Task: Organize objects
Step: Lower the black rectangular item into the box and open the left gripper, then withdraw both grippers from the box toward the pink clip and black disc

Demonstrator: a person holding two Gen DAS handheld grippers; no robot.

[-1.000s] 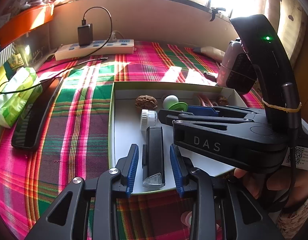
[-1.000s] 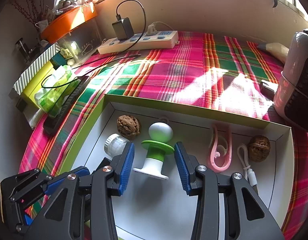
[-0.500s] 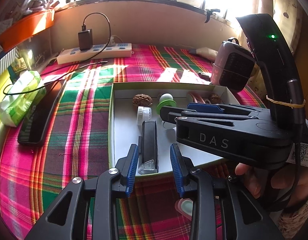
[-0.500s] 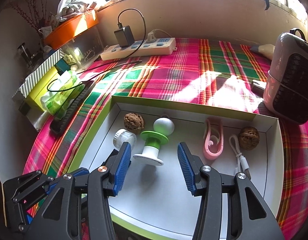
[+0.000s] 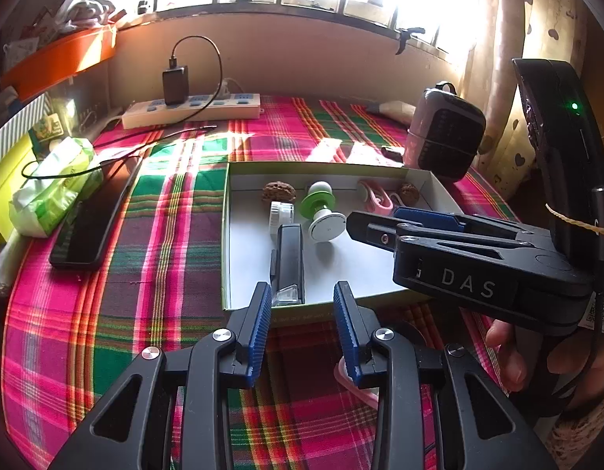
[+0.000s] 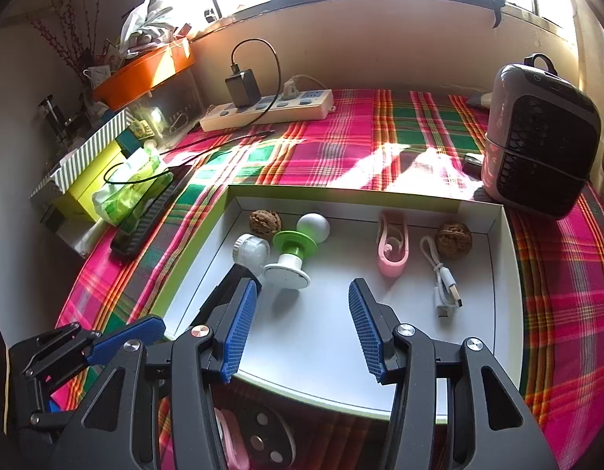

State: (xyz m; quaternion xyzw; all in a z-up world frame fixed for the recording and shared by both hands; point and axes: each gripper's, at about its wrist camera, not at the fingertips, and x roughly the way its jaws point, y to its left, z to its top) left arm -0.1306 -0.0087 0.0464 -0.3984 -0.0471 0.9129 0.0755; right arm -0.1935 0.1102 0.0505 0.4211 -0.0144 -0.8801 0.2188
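Observation:
A white box with green sides (image 5: 227,235) (image 6: 509,274) lies on the plaid cloth. In it are a black stapler-like bar (image 5: 290,262), a white cap (image 6: 250,250), a green and white knob (image 6: 292,250), two walnuts (image 6: 264,221) (image 6: 453,240), a pink clip (image 6: 392,248) and a white cable (image 6: 443,274). My left gripper (image 5: 302,309) is open and empty, just before the box's near edge. My right gripper (image 6: 302,313) is open and empty above the box's near part; it also shows in the left wrist view (image 5: 458,258).
A power strip with a black charger (image 6: 270,109) lies at the back. A pink and black heater (image 6: 537,137) stands right of the box. A black keyboard-like bar (image 5: 94,215), a green tissue pack (image 5: 51,188) and boxes sit at the left. Pink items (image 6: 231,438) lie under my right gripper.
Both grippers have drawn back toward the near edge and risen. The left no longer straddles the black bar; the right has left the green knob and opened wider.

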